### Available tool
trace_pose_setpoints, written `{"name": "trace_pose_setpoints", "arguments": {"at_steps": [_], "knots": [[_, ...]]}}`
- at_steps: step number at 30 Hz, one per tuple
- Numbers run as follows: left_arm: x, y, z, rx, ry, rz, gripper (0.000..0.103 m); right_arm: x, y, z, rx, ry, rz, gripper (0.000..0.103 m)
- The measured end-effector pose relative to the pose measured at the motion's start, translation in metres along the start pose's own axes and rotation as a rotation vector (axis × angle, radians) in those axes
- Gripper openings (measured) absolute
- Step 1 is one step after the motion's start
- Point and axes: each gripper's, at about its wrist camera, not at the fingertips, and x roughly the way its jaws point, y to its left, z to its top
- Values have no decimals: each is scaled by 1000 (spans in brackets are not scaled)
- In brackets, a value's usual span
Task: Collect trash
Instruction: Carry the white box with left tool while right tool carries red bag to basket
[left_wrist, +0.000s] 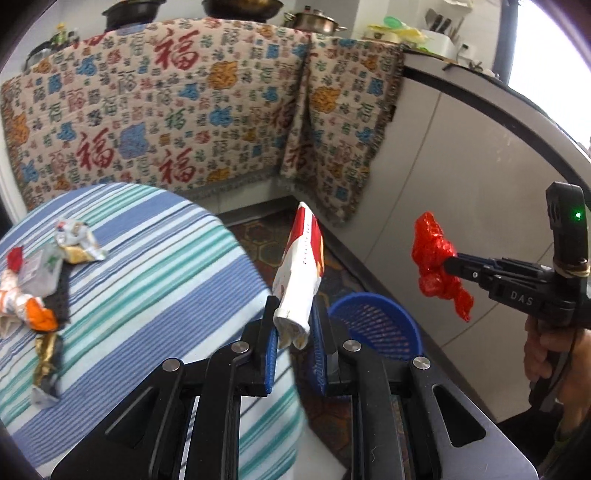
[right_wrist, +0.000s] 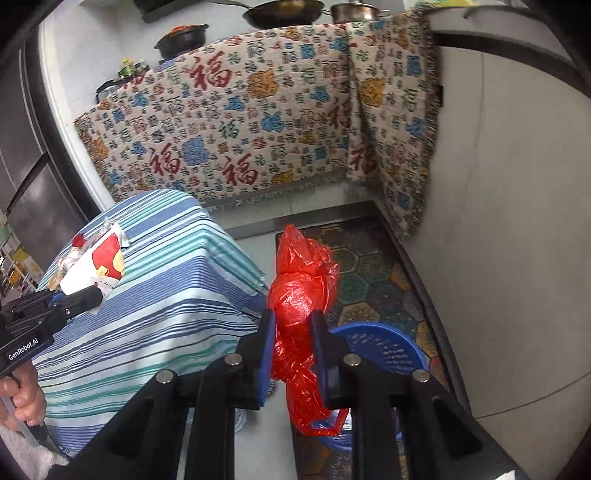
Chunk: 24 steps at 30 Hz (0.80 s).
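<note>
The left tongs (left_wrist: 293, 334) clench a crumpled red-and-white wrapper (left_wrist: 301, 269) past the edge of the striped desk (left_wrist: 155, 258), above the floor near the blue basket (left_wrist: 380, 325). The right tongs (right_wrist: 293, 341) grip a red plastic bag (right_wrist: 303, 291) over that basket. They read "DAS" in the left view; the left pair reads "GenRobot.AI". More trash (left_wrist: 40, 280) lies on the desk. Large red "福" characters repeat across the blanket (left_wrist: 184, 110).

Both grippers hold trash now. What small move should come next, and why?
Probably carry both a little further until they are over the blue basket on the floor. The right gripper grips the red plastic bag and the left gripper the red-and-white wrapper, neither yet directly above it.
</note>
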Motion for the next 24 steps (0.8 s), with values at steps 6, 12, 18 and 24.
{"name": "trace_pose_setpoints", "arguments": {"at_steps": [6,12,18,24], "knots": [[50,-56,6,40,50,-77,18,11,-59,-13,109,45,-52,20],[89,-95,5,81,88,-96,21,30,-94,-21,161,84,-76,20],[125,-111,4,72,131,-118,24,41,-117,-23,193,105,-90,20],[150,-120,2,81,170,-130,30,53,-129,-21,182,126,-89,22]]}}
